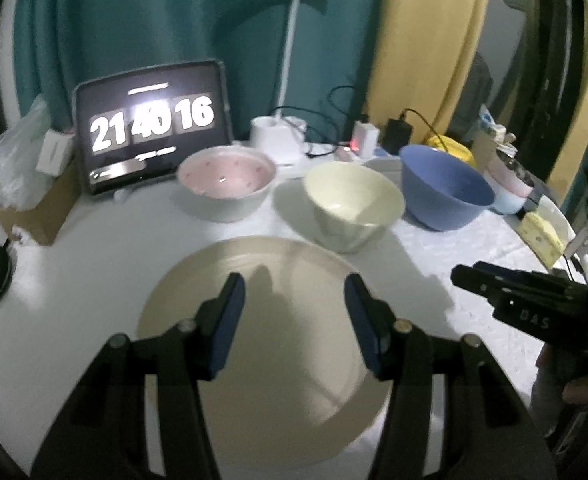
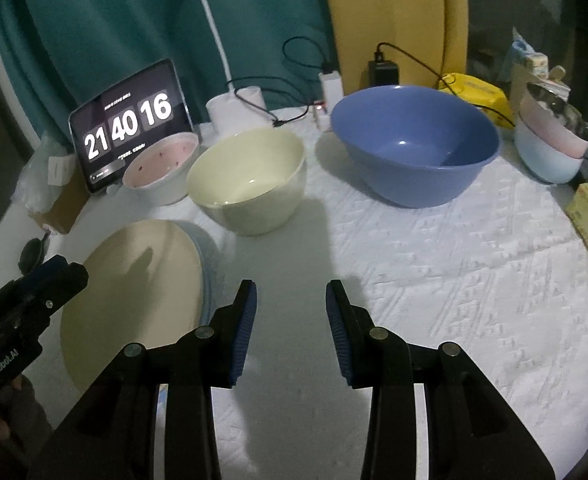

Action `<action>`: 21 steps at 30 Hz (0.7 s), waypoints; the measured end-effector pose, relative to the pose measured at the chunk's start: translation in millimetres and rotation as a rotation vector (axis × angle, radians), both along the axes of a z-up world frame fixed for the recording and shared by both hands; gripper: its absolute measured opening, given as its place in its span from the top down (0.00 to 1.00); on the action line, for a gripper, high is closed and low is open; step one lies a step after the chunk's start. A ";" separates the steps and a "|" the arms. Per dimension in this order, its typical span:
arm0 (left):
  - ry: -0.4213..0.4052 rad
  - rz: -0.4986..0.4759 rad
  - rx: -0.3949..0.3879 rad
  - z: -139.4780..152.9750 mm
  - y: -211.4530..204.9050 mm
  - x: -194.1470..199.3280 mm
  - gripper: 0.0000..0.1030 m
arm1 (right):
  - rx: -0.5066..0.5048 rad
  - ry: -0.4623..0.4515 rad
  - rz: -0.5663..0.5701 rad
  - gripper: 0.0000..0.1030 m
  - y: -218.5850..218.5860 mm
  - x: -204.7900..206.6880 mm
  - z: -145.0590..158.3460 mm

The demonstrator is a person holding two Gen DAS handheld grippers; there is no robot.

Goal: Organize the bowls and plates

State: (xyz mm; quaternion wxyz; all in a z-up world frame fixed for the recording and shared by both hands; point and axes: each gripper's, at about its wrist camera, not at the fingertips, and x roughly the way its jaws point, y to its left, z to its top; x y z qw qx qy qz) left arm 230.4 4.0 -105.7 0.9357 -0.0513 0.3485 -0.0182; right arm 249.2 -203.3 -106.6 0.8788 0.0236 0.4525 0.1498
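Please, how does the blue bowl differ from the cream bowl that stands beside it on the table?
The blue bowl is clearly wider than the cream bowl. The blue bowl is a matte blue, while the cream bowl is a pale, glossy cream. The blue bowl stands further right on the table; the cream bowl stands between it and the pink bowl. Both are upright, empty, and untouched by either gripper.
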 end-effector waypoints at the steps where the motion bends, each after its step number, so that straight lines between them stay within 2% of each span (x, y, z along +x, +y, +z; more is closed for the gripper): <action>1: -0.005 -0.010 0.002 2.0 -4.8 1.2 0.48 | 0.002 -0.005 -0.005 0.63 -3.8 -0.1 1.6; 21: -0.028 -0.115 0.030 21.5 -82.2 39.5 0.48 | -0.001 -0.086 -0.081 0.63 -76.2 13.8 28.8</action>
